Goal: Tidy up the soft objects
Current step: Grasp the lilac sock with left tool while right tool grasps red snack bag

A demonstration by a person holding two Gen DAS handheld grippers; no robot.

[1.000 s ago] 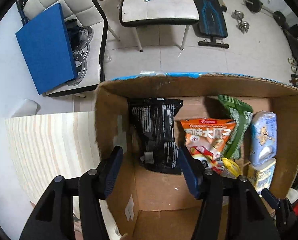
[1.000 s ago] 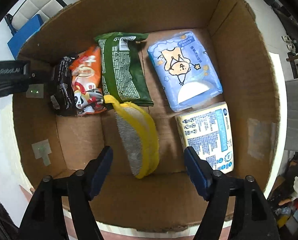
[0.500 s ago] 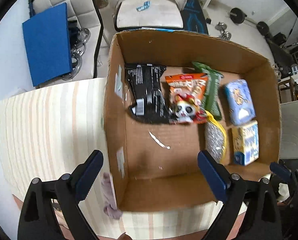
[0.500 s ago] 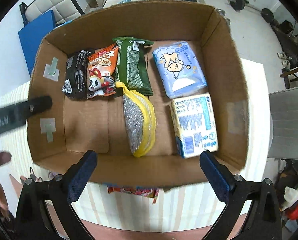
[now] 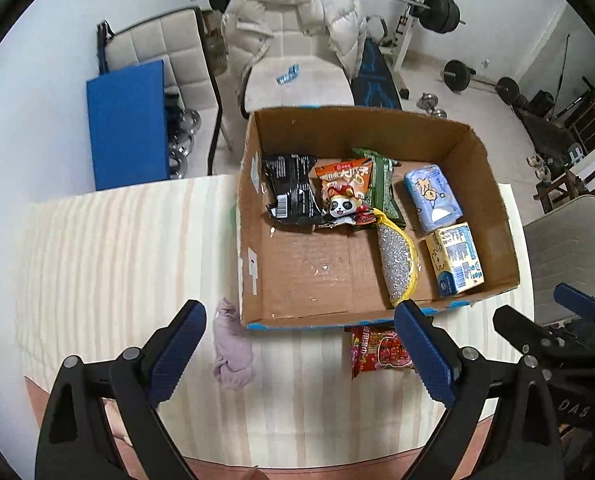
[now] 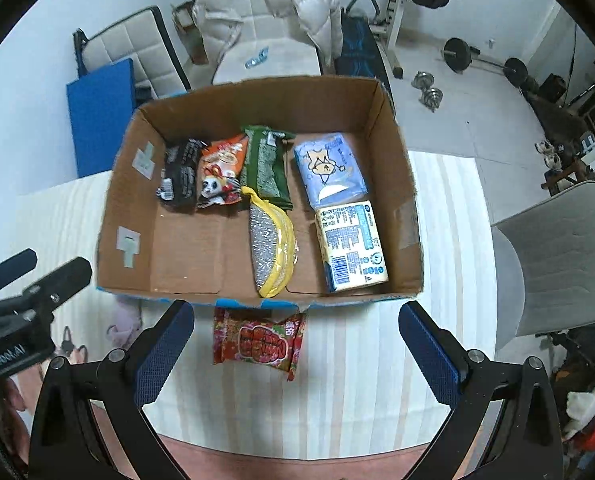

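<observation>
A cardboard box (image 5: 253,216) (image 6: 117,208) stands on the striped table. Inside lie a black snack bag (image 5: 291,194), an orange panda bag (image 5: 343,190), a green bag (image 5: 383,184), a yellow-rimmed silver sponge (image 5: 397,262), a blue tissue pack (image 5: 433,198) and a yellow tissue pack (image 5: 455,260). A red snack bag (image 6: 259,340) (image 5: 377,350) and a lilac cloth (image 5: 231,350) (image 6: 125,322) lie on the table in front of the box. My left gripper (image 5: 303,354) is open and empty above the table, near the cloth. My right gripper (image 6: 297,350) is open and empty, above the red bag.
Chairs stand behind the table, one with a white jacket (image 5: 293,12), one with a blue board (image 5: 127,128). A grey chair (image 6: 557,260) stands to the right. Gym weights (image 6: 427,94) lie on the floor beyond.
Both grippers have pulled back and up out of the box, both empty. The table in front of the box, the red bag and the lilac cloth have come into view.
</observation>
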